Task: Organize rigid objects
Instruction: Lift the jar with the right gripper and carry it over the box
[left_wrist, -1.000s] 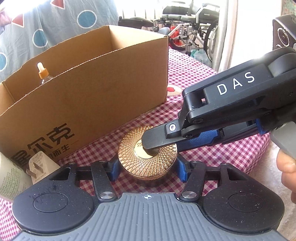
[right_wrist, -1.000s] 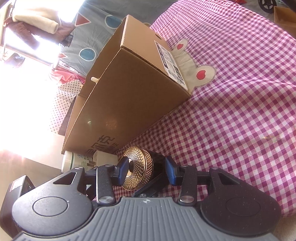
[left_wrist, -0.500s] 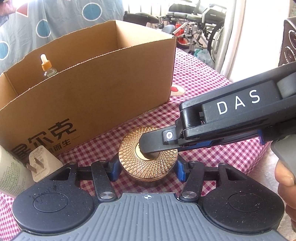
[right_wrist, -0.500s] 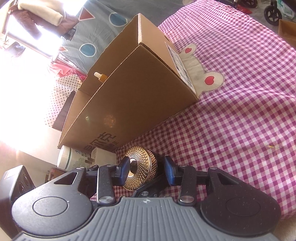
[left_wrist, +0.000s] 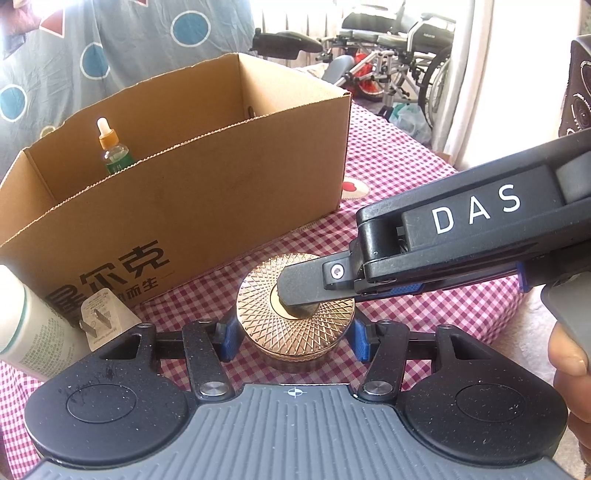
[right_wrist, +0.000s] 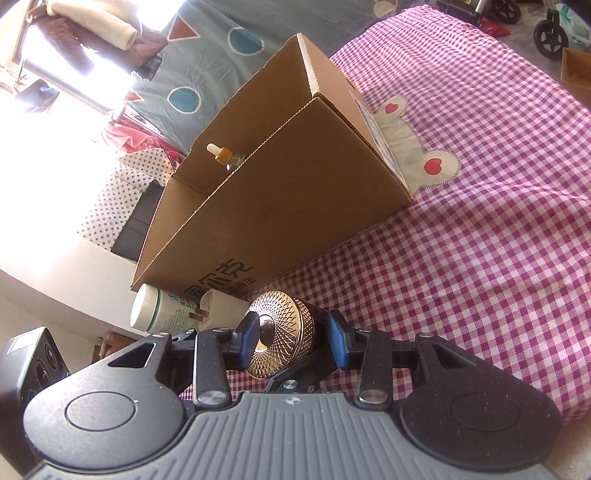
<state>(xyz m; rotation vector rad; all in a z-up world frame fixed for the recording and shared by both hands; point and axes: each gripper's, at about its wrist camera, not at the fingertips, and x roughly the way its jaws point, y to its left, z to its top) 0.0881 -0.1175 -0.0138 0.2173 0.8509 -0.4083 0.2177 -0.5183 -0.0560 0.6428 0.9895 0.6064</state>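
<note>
- Gold and finely cross-hatched, the round jar (left_wrist: 295, 317) sits between both of your grippers, in front of the cardboard box (left_wrist: 207, 192) on the pink-checked tablecloth (left_wrist: 424, 199).
- Your left gripper (left_wrist: 293, 338) brackets the jar from the sides: the blue pads (left_wrist: 226, 338) stand at the rim on either side, close enough that you cannot tell from the left wrist view whether they press on it.
- Your right gripper (right_wrist: 291, 334) comes in from the right with "DAS" on its body. One finger lies flat on the centre of the lid; in the right wrist view the other finger is behind the jar's base, so the jar is clamped top to bottom.
- In the right wrist view the jar appears edge-on, its patterned lid facing left, filling the gap between the blue fingertips (right_wrist: 248, 332).
- Whether the jar rests on the cloth or is lifted just clear of it, you cannot tell.
- Inside the box, near its left end, a dropper bottle (left_wrist: 112, 151) stands upright with an orange collar and a white bulb.
- Just left of the jar, against the box's printed front wall, lie a white plug adapter (left_wrist: 101, 319) with its prongs up and a white bottle (left_wrist: 29, 328) with green print on its side.
- Your bare fingers (left_wrist: 569, 354) show at the right edge of the left wrist view.
</note>
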